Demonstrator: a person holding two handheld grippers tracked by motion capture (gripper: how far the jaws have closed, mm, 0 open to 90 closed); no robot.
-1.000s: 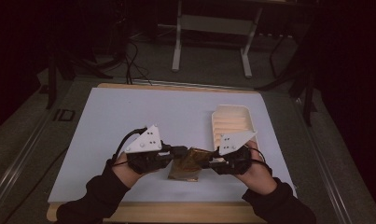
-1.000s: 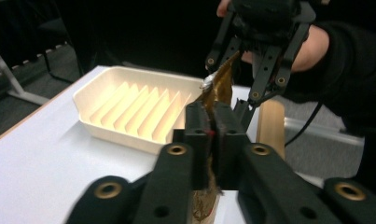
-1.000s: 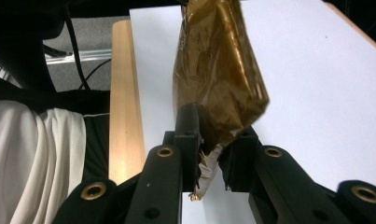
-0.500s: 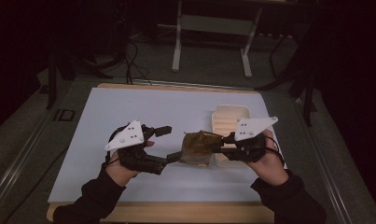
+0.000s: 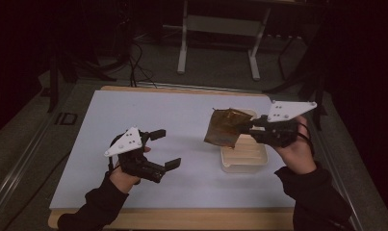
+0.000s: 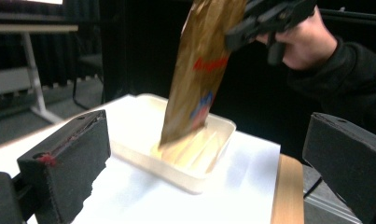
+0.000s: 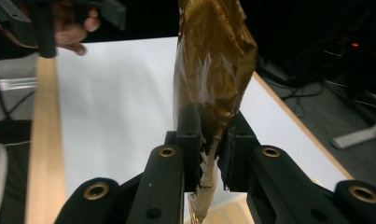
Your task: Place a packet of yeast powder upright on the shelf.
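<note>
A crinkled brown wrapper (image 5: 224,128) hangs above the cream tray (image 5: 244,156), pinched at its edge by the right tool (image 5: 246,127). The left tool (image 5: 163,148) sits released and empty over the white bench (image 5: 134,108); its printed lettering seems red.

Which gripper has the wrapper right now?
The right gripper, shut on the brown wrapper above the tray; the left gripper is open, holding nothing.

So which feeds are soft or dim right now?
High view: dim, dark surroundings, the white table sheet evenly lit. Left gripper view: the crinkly brown foil packet slightly blurred, foreground jaws soft. Right gripper view: the right tongs sharp, glare on the foil.
</note>
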